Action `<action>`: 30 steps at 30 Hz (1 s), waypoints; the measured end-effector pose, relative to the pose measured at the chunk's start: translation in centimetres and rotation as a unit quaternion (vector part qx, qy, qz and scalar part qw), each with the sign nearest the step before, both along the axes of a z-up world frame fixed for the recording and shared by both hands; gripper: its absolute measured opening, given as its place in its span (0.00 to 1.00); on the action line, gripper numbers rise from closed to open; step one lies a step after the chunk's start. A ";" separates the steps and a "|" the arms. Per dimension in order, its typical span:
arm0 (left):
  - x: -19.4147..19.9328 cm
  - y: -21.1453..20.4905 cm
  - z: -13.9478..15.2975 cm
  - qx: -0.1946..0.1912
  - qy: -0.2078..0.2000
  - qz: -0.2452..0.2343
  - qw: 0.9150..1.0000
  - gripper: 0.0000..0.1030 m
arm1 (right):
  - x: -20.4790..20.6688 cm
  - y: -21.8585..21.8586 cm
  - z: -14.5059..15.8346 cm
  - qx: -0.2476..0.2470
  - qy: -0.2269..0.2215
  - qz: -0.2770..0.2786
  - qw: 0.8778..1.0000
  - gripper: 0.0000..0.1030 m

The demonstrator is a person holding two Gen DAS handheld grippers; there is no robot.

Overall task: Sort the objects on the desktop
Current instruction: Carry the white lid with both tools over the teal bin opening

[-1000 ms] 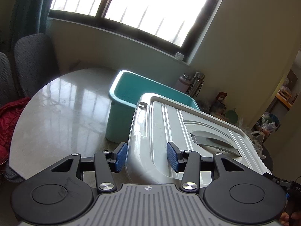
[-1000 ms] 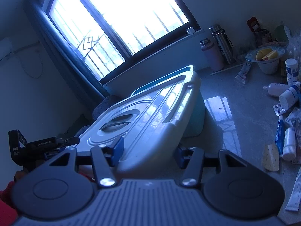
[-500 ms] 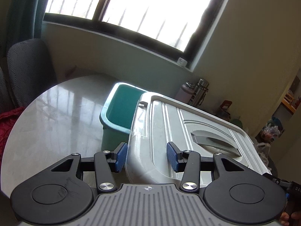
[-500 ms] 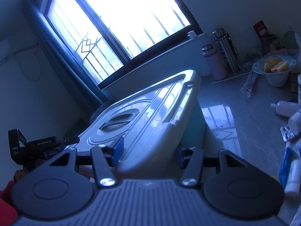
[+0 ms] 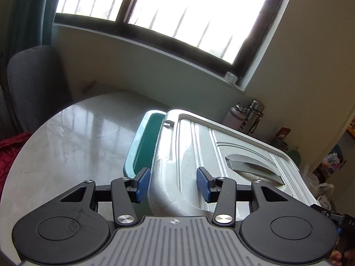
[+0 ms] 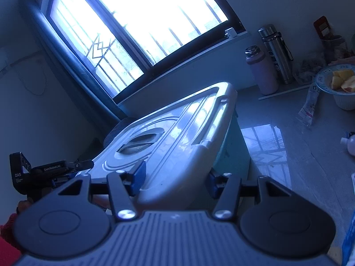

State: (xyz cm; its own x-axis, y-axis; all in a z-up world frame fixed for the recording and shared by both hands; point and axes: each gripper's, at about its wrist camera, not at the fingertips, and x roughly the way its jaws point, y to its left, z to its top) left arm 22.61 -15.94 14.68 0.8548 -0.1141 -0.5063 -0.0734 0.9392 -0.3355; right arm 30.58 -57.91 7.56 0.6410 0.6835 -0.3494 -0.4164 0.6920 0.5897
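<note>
The grey lid [image 5: 210,155] is carried between the two claws, one at each near corner, and the whole move turns on how it lies over the green bin [image 5: 142,153] beneath it. The left claw [image 5: 172,184] is narrowed onto the lid's left near corner: its left pad presses the outer side wall and its right pad sits on the ribbed top. The right claw [image 6: 175,177] clamps the opposite near corner the same way, one pad on the top face and the other low against the side, partly hidden. The lid's long axis runs across, from one claw to the other, so neither hand is nearer; each holds its own end. It tilts, its far edge higher than the held edge, and it overlaps the bin only in part. In the left view a strip of the bin's open mouth shows to the left of the lid; in the right view the bin's green wall [image 6: 233,146] drops to the counter [image 6: 288,155] under the lid's right end. Judging by that, seating the lid would need a shift toward the uncovered side and both hands lowering evenly.
</note>
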 end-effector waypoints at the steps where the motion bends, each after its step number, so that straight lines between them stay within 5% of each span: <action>1: 0.5 0.1 0.1 0.001 0.000 0.001 1.000 0.46 | 0.5 0.1 -0.1 0.001 0.001 0.001 1.000 0.54; 16: 7.0 3.4 -0.1 0.012 0.009 0.016 1.000 0.46 | 6.1 2.8 -1.2 0.005 0.017 0.007 1.000 0.54; 30: 8.4 4.3 -1.9 0.001 0.029 0.017 0.999 0.46 | 7.5 3.9 -2.0 -0.012 0.029 -0.004 1.000 0.59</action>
